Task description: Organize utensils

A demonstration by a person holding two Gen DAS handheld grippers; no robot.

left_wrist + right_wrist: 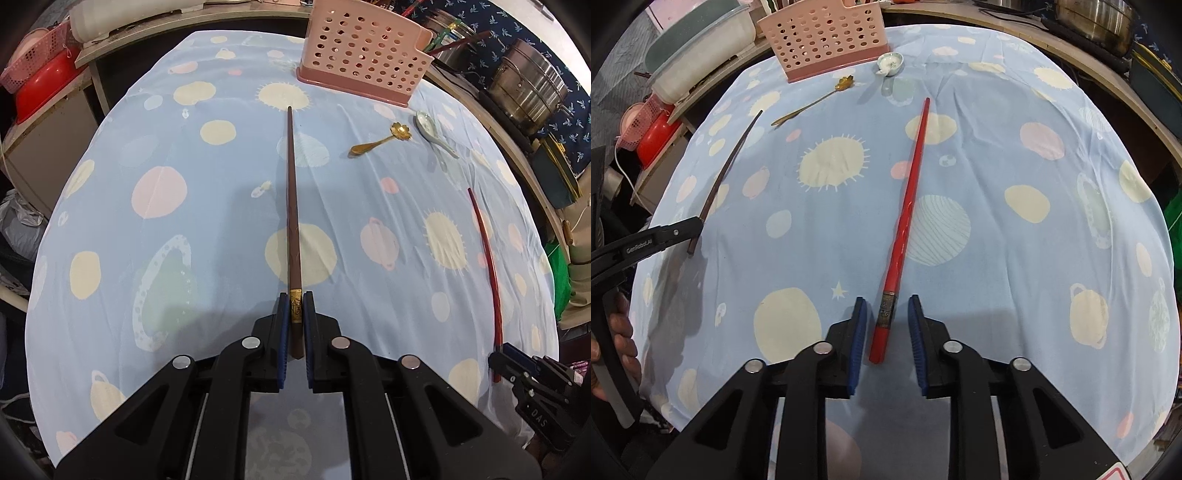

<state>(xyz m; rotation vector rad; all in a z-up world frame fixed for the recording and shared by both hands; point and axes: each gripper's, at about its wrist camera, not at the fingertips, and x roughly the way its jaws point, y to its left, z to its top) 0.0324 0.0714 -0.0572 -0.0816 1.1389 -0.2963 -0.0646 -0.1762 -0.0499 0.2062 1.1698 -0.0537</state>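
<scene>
Counter draped in a blue planet-print cloth [207,110], pink perforated utensil holder [360,55] at its far edge. Left gripper [296,325] jaws clamp the brown chopstick [291,192] near its banded end. Right gripper [887,332] jaws stand slightly apart around the red chopstick [910,199], pads not touching. Two spoons lie near the holder, presumably awaiting sorting.

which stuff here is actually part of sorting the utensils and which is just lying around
Part of the job:
- brown chopstick, clamped in the left gripper
- red chopstick, between the right gripper's jaws, pads not touching
- gold spoon
- ceramic spoon
- pink holder

Just lying about:
- steel pots
- red tub
- pink basket
</scene>
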